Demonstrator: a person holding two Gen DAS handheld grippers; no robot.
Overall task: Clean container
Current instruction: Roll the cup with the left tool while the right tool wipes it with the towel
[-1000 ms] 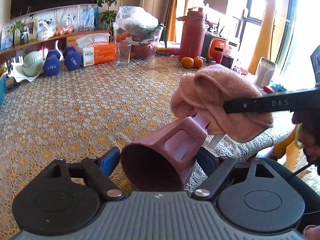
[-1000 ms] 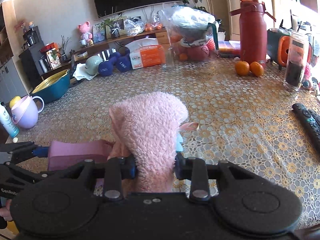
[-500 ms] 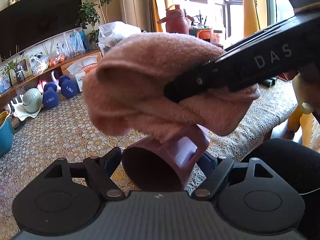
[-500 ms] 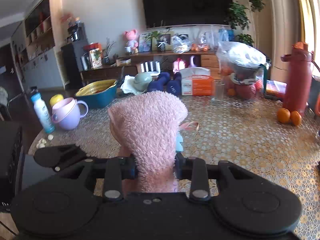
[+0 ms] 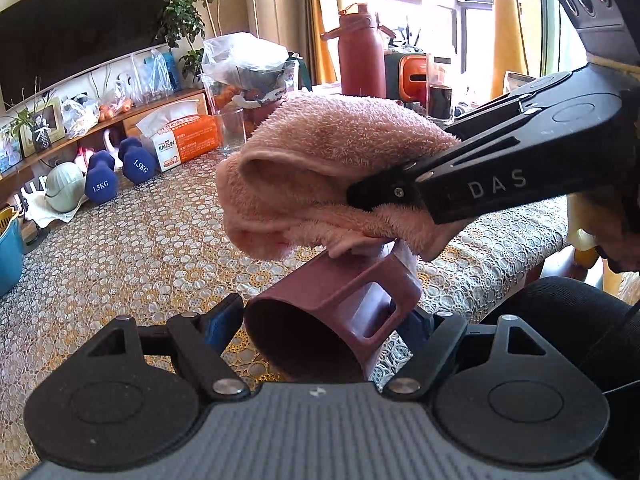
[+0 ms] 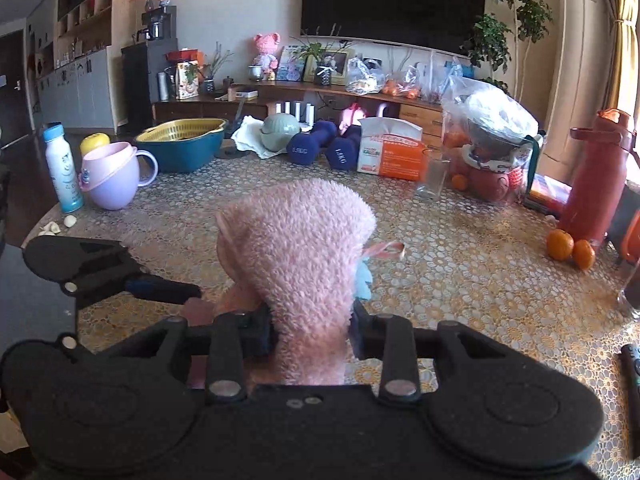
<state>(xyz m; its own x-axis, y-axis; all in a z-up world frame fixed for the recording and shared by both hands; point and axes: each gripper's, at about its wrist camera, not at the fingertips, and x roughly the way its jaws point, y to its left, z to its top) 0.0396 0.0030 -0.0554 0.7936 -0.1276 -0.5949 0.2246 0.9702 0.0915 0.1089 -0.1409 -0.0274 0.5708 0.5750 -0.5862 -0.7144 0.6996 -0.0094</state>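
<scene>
Two close wrist views above the table [image 5: 120, 248], sharing the towel [image 6: 304, 248]

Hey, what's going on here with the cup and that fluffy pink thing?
A person is cleaning a mauve cup with two handheld grippers. The left gripper is shut on the cup, holding it tipped on its side above the lace-covered table, handle up. The right gripper is shut on a pink towel and presses it against the cup's far end. Which part of the cup is being wiped is hidden under the towel.
</scene>
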